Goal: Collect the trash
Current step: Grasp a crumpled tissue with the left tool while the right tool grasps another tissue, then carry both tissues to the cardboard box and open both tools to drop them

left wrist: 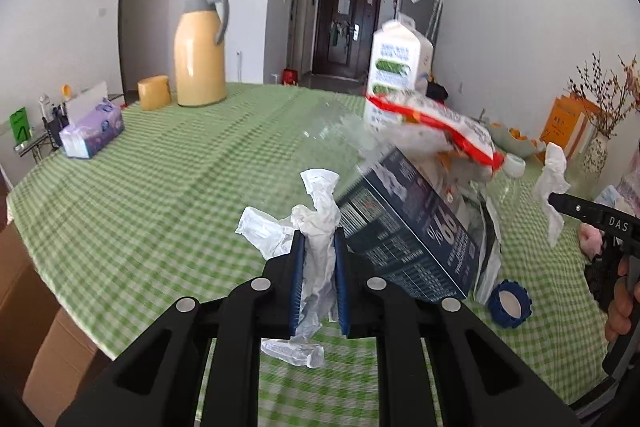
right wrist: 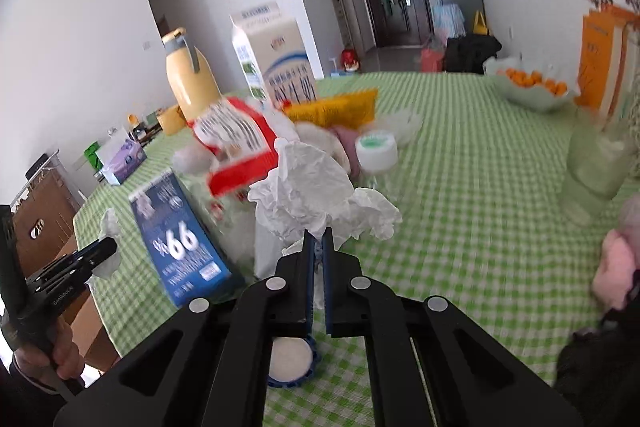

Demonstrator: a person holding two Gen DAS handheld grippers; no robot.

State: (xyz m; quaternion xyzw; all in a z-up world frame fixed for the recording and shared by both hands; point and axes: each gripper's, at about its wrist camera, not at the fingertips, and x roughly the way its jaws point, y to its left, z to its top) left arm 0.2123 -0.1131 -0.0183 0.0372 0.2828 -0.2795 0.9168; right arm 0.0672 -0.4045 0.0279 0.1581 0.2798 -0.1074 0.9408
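Note:
My left gripper [left wrist: 319, 239] is shut on a crumpled white tissue [left wrist: 320, 211] and holds it above the green checked table [left wrist: 160, 195]. My right gripper [right wrist: 318, 237] is shut on another crumpled white tissue [right wrist: 316, 191]; it also shows in the left wrist view [left wrist: 554, 183]. Between them is a trash pile: a dark blue box [left wrist: 404, 231], a red and white wrapper [left wrist: 444, 127], clear plastic, a white lid [right wrist: 376, 147] and a blue bottle cap [left wrist: 510, 305]. A milk carton [left wrist: 398, 67] stands behind the pile.
A yellow thermos jug [left wrist: 200, 51], a yellow cup [left wrist: 154, 93] and a purple tissue box [left wrist: 94, 131] stand at the far left of the table. A bowl of oranges [right wrist: 532, 89], a glass jar [right wrist: 596, 167] and a vase with branches [left wrist: 600, 143] are on the right. A cardboard box [left wrist: 24, 291] sits below the table's left edge.

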